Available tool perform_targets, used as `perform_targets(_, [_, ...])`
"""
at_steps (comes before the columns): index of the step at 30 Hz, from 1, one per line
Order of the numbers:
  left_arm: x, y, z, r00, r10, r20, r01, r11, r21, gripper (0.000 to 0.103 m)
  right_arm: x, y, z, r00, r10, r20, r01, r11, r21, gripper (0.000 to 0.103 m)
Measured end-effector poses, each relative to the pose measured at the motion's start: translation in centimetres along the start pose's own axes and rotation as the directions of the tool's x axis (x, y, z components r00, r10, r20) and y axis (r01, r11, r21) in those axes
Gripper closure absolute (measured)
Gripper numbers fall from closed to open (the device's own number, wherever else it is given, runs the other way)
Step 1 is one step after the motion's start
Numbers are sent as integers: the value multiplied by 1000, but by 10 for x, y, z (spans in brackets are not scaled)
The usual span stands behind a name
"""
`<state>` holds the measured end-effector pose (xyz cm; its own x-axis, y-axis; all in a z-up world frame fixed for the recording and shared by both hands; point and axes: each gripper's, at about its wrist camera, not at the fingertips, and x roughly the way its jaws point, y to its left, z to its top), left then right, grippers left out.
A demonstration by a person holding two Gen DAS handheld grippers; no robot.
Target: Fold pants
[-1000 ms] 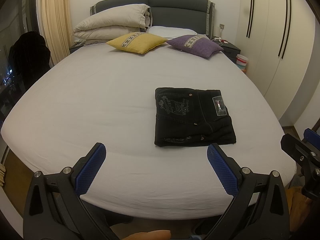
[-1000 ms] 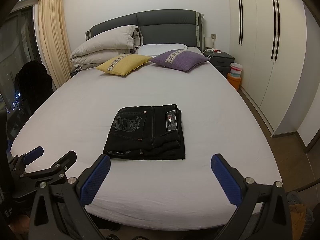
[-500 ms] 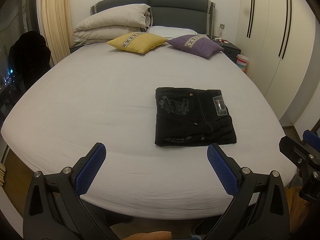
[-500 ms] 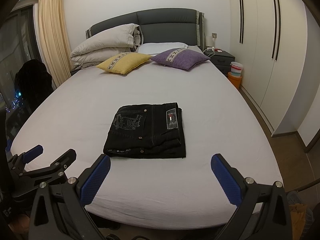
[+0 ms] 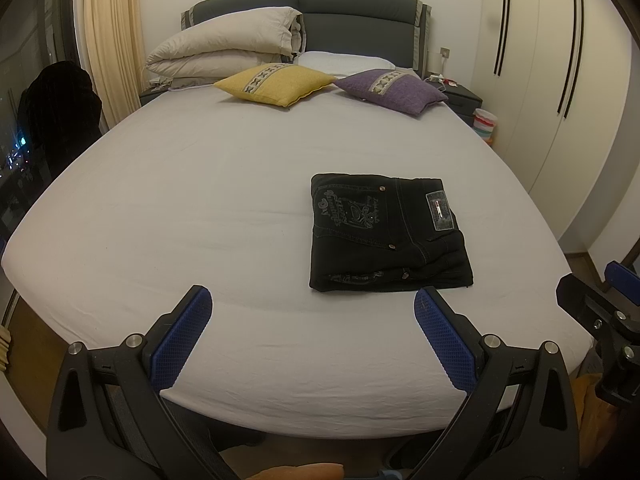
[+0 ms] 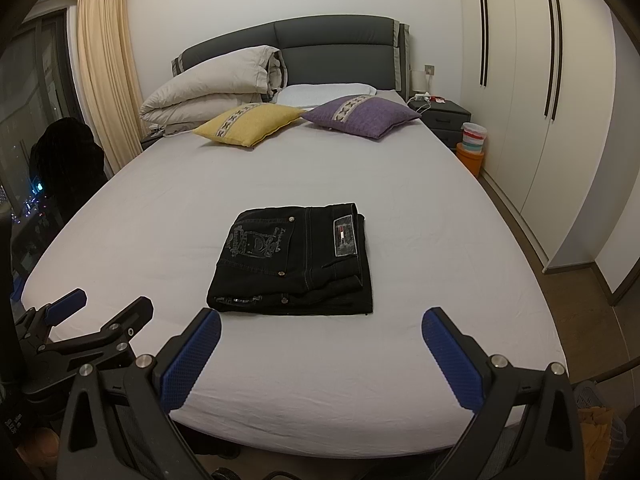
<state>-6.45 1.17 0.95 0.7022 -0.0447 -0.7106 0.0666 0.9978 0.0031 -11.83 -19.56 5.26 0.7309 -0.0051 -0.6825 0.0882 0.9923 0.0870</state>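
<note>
Black pants (image 5: 384, 232) lie folded into a compact rectangle on the white bed (image 5: 200, 200), back pocket and label facing up. In the right wrist view the same pants (image 6: 296, 260) rest near the foot of the bed (image 6: 440, 240). My left gripper (image 5: 312, 300) hovers open over the foot edge, its blue pads spread wide and empty, the pants just beyond its right pad. My right gripper (image 6: 320, 320) is also open and empty, held just short of the pants. Each gripper shows at the edge of the other's view.
A yellow cushion (image 5: 276, 82), a purple cushion (image 5: 394, 88) and a folded beige duvet (image 5: 228, 50) sit at the headboard. White wardrobes (image 6: 540, 80) line the right wall. A nightstand (image 6: 442, 116) and striped bucket (image 6: 474, 136) stand beside the bed. A dark chair (image 6: 64, 160) is at left.
The right wrist view has risen and tilted slightly, so the pants sit a little higher in it. The left gripper is nearly still. Both stay open.
</note>
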Motion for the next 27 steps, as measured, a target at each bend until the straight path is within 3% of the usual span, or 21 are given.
perform_targets(27, [0, 2, -3, 1000, -19, 1, 19, 1000, -7, 0, 1, -2, -5, 1000, 3, -14, -3, 1000, -3, 0])
